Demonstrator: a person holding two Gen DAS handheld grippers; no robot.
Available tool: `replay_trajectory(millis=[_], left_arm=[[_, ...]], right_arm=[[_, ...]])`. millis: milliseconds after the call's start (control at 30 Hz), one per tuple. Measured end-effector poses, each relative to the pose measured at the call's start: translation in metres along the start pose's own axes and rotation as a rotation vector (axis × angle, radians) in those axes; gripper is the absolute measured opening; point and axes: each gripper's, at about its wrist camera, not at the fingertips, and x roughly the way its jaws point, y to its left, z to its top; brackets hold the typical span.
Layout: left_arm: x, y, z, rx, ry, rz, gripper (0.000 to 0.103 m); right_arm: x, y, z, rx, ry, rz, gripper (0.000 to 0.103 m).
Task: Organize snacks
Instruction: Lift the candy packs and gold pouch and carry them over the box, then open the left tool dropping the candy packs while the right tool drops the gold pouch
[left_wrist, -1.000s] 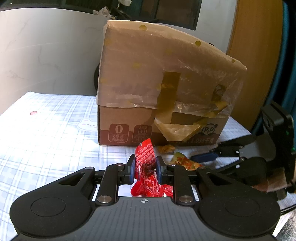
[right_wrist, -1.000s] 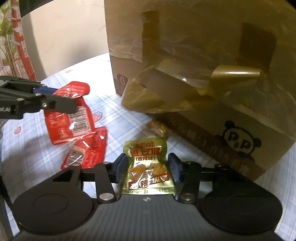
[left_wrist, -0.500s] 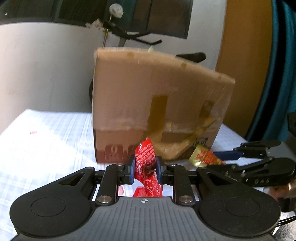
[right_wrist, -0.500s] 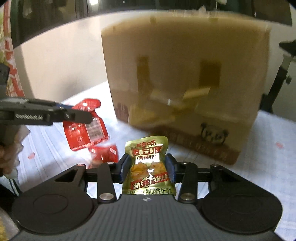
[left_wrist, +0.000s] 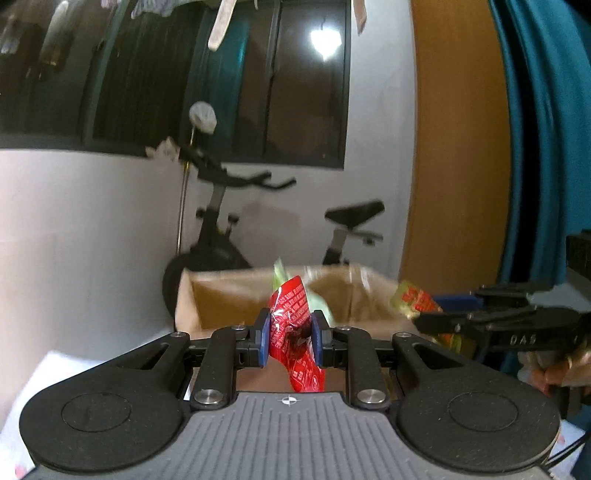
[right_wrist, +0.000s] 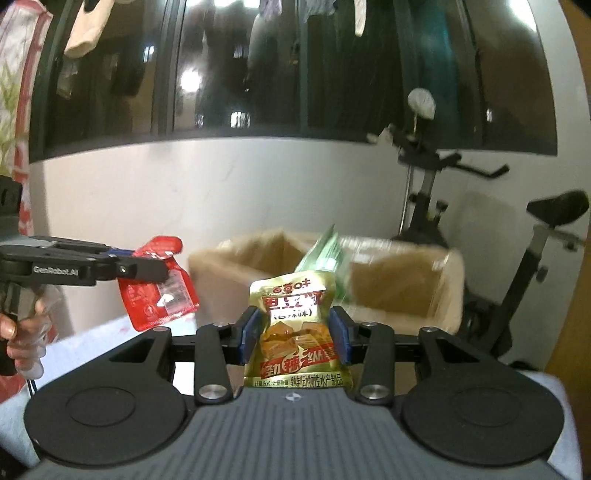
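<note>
My left gripper (left_wrist: 288, 338) is shut on a crumpled red snack packet (left_wrist: 293, 325), held in the air level with the rim of the open cardboard box (left_wrist: 229, 295). In the right wrist view the same left gripper (right_wrist: 147, 267) and red snack packet (right_wrist: 159, 295) show at the left. My right gripper (right_wrist: 293, 334) is shut on a gold snack packet (right_wrist: 297, 332), upright before the cardboard box (right_wrist: 402, 288). A green packet (right_wrist: 325, 254) pokes out of the box's top. In the left wrist view the right gripper (left_wrist: 443, 308) with its gold snack packet (left_wrist: 413, 299) is at the right.
An exercise bike (left_wrist: 229, 221) stands behind the box against a white wall. A dark window (right_wrist: 258, 66) runs above. A wooden door (left_wrist: 458, 147) and a teal curtain (left_wrist: 546, 129) are at the right. A hand (right_wrist: 18, 332) holds the left tool. The white tablecloth (right_wrist: 92, 339) lies below.
Both grippers have risen with their packets from table height to the box's rim. The view now looks over the open top, where before only the box's taped front showed.
</note>
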Motion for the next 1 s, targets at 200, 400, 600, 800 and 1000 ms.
replay_trajectory(millis=[200,400,600,800,1000], left_arm=[[0.052,0.002,0.030,0.013,0.011,0.005,0.023],[0.094,0.011,0.031,0.000,0.098,0.046,0.024],[0.117,0.030,0.018,-0.030,0.187,0.085,0.028],[0.114,0.033,0.014,0.002,0.192,0.122,0.061],[0.099,0.035,0.022,-0.033,0.153,0.121,0.066]], right_arm=[[0.039,-0.030,0.028,0.042,0.035,-0.083,0.044],[0.074,-0.055,0.033,0.096,0.130,-0.176,0.045],[0.101,-0.063,0.026,0.098,0.209,-0.212,0.047],[0.108,-0.065,0.021,0.106,0.219,-0.230,0.051],[0.091,-0.058,0.024,0.103,0.160,-0.250,0.062]])
